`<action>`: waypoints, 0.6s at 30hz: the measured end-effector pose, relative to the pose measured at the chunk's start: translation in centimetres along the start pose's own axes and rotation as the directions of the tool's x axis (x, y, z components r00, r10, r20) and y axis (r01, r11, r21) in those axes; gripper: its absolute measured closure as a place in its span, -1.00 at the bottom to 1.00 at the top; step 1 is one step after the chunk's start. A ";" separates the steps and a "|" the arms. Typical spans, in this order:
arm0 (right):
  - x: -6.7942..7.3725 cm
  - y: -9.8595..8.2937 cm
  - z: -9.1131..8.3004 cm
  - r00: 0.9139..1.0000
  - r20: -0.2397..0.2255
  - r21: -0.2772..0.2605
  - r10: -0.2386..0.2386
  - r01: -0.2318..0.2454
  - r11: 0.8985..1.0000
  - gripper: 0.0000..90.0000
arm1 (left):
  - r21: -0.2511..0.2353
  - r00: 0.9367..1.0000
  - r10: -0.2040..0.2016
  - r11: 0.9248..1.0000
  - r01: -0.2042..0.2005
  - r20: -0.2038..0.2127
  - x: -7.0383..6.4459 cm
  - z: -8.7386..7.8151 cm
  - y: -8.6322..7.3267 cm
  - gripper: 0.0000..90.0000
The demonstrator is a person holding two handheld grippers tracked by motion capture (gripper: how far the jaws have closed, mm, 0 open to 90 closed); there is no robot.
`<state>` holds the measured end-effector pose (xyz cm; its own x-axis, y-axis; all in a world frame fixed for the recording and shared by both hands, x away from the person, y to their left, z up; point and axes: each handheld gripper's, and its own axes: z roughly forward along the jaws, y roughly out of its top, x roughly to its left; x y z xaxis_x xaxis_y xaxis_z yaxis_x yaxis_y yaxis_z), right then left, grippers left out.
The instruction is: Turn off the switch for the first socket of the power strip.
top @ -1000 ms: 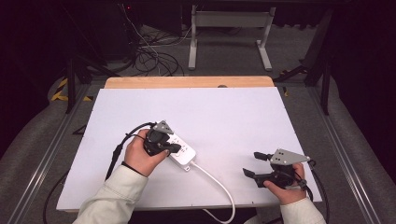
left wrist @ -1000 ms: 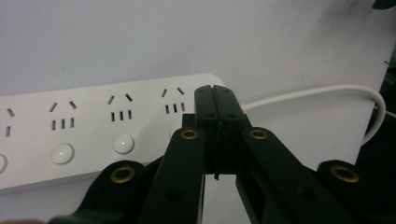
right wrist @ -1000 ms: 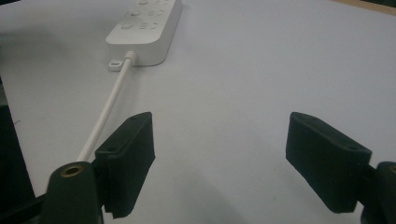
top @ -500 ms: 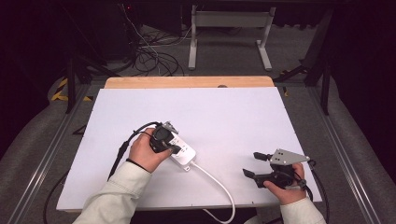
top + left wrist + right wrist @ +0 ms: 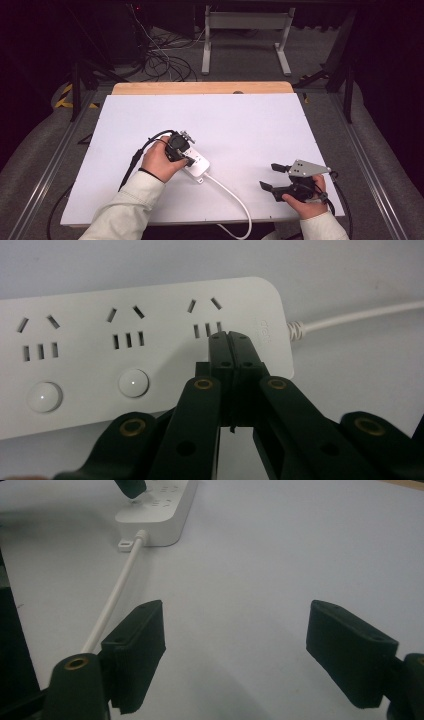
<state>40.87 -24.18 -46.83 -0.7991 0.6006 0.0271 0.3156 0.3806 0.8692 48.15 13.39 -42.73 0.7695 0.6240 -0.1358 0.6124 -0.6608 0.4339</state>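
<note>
Strip lies left of centre on the white table, its long axis running diagonally, with the cord leaving its near-right end and trailing toward the table's front edge. Left gripper is directly over it, jaws pressed together with nothing between them, their joined tip resting on or just above the strip's face.

In the left gripper view the strip shows three socket groups in a row, and two round buttons sit under the first two. The closed tip covers the spot under the third group, nearest the cord end, where a third button would presumably sit; whether it is touching cannot be told. So the coming move looks like a straight push down along the jaws' own line, not a sideways reach.

Right gripper rests well apart near the table's front right corner, jaws spread wide and empty. In its own view the strip lies far ahead and to the left, cord running back past its left jaw. The left hand is plainly the nearer one.
</note>
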 end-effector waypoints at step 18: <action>0.1 0.0 0.1 1.000 -0.007 0.005 -0.004 0.004 1.000 -0.49 | 0.017 1.000 -0.001 1.000 0.002 -0.017 0.0 0.5 0.2 1.00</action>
<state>40.88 -24.07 -46.93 -0.8037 0.5945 0.0271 0.3149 0.3861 0.8670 48.41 13.05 -43.08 0.7654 0.6320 -0.1212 0.6167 -0.6666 0.4187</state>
